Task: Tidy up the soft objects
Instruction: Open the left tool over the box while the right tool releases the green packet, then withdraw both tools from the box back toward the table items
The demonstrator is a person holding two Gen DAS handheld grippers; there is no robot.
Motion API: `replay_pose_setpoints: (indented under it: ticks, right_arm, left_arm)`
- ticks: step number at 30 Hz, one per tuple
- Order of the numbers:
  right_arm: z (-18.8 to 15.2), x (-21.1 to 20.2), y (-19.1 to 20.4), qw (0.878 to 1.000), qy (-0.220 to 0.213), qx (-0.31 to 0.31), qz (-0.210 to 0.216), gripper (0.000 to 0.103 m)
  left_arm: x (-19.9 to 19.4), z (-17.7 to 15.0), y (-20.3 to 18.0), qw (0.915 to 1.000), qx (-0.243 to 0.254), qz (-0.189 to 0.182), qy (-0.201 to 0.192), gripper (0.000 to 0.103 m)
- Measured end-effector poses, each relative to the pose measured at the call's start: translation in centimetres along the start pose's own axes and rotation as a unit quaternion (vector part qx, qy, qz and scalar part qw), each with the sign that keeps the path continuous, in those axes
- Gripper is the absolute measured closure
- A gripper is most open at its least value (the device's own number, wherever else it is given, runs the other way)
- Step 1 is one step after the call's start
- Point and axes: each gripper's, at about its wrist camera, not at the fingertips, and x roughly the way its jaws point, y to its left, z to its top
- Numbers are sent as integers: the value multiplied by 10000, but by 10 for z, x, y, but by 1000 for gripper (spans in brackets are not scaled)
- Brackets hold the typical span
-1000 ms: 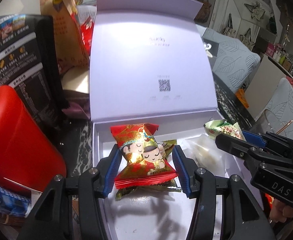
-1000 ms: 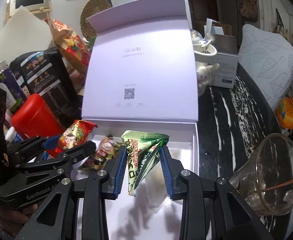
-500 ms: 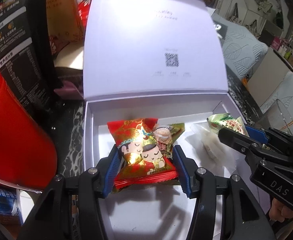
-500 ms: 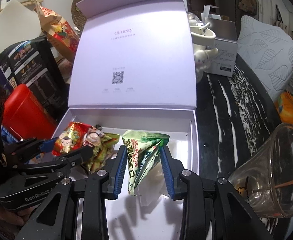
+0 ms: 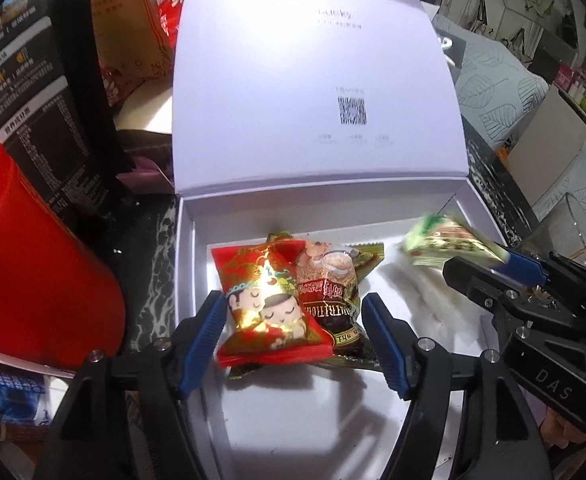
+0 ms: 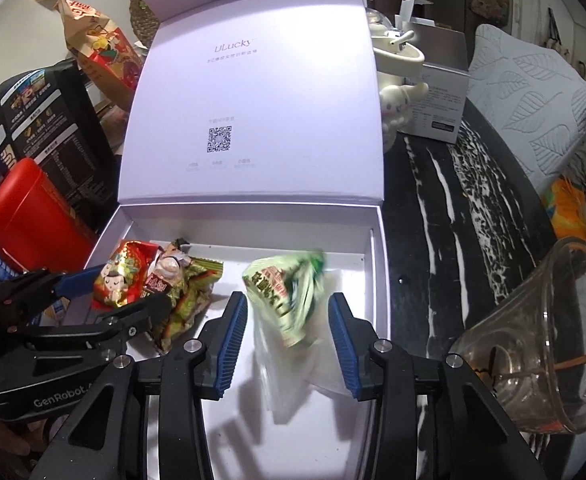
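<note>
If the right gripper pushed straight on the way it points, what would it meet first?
Probably the green packet, loose between the right gripper's just-opened jaws, over a clear bag in the white box; depth is uncertain.

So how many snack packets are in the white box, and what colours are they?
Red packets: 1, the red packet with cartoon faces
Gold and brown packets: 1, the gold-edged packet beside it
Green packets: 1, the green packet
Clear plastic bags: 1, the clear bag under the green one
Total in the white box: 4

Overhead glare, fisheye warp, blurred green packet [image 6: 289, 296]
</note>
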Motion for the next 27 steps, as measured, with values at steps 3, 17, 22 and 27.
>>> replay_pose_setpoints:
  ticks: [3,17,22,27]
  right_arm:
    - [0,-4,1,10000,-49,-16,30,61]
    - [6,-56,12,9976,-652,-173,143,61]
    - [6,-87,18,9942,-1023,-293,137,61]
    - [4,-124,23,9880,-1477,-395,201,57]
  left_arm:
    - [-9,2,-2,9999,17,12,-145,34]
    - [-69,2,-7,9949,243,8,-980,34]
    - [-97,0,-11,9909,238,-126,-1317,34]
    - [-134,-7,-16,9845,306,-160,-1721,34]
